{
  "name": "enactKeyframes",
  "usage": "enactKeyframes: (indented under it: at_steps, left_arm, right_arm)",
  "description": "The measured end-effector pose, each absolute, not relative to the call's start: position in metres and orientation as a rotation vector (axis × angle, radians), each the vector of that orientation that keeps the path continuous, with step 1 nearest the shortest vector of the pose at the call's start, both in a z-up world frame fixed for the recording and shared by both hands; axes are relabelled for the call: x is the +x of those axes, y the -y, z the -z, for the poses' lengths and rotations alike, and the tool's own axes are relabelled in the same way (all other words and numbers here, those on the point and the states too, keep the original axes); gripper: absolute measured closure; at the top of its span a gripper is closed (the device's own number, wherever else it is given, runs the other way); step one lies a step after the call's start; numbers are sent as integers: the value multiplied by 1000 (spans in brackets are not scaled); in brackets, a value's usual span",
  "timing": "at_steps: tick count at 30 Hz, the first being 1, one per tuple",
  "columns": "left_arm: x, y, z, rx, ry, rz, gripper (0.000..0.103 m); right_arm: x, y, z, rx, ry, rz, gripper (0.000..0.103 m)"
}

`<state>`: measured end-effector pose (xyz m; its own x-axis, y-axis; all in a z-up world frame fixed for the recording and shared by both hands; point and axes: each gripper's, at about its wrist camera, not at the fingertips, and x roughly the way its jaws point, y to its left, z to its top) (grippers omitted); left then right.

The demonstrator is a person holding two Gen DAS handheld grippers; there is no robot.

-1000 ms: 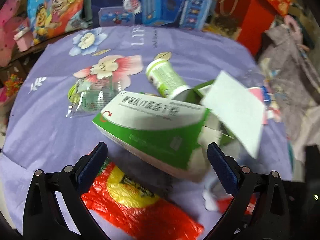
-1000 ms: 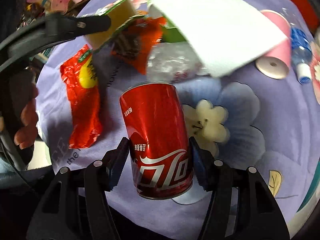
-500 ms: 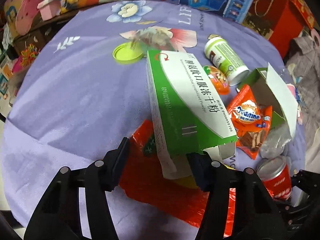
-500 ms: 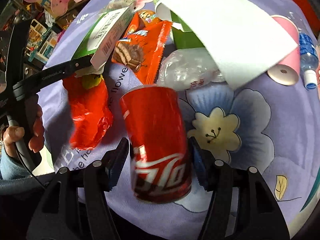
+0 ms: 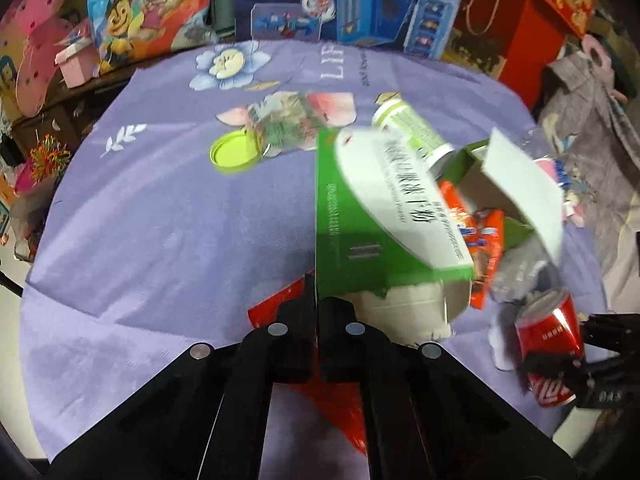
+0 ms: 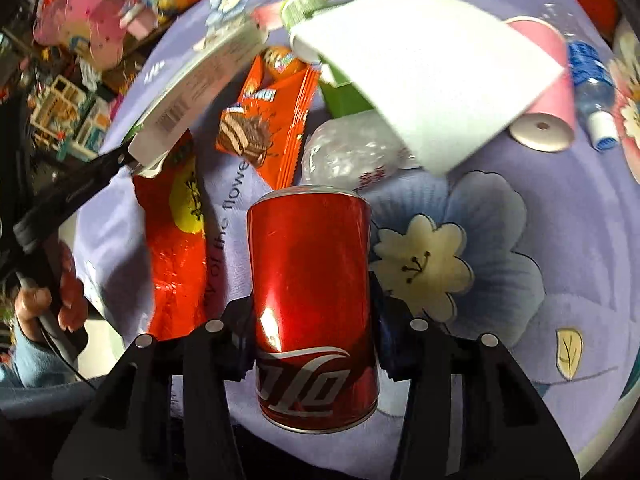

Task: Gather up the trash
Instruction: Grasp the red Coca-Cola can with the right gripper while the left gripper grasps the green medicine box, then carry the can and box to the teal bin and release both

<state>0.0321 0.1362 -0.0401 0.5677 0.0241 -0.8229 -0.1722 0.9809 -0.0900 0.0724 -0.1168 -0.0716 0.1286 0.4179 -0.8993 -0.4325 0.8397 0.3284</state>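
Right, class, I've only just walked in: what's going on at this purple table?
A person is clearing trash off a flowered purple tablecloth with a hand-held gripper in each hand. The left hand-held gripper has just closed on a wall of the green and white medicine box, torn end nearest, which sits tilted. The right hand-held gripper has been closing on the red cola can. Snack wrappers remain on the cloth.

— What colours are on the tablecloth [image 5: 160,216]?
— Lilac, printed with pale blue, cream and pink flowers and white lettering.
— And the box [image 5: 360,232]?
— Green sides, white face, dark lettering.
— The can [image 6: 312,300]?
— Shiny red with a white script logo.
— The wrappers?
— One red wrapper [image 6: 176,264] with a yellow patch; one orange wrapper [image 6: 264,120] picturing brown biscuits.
— The cup [image 6: 548,92]?
— Pink.
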Motion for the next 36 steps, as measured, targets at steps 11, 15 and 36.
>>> enactKeyframes:
  at_steps: [11,15,36]
  left_arm:
    - [13,-82,-29,-116,-820,21,102]
    - [17,-43,-49,-78,-775,103,102]
    - [112,301,10,263,-932,692,102]
  right_arm:
    - [65,190,29,205,-1142,-517,58]
    - [61,240,12,300,-1060,-449,58]
    - [23,553,67,885,-800,247,57]
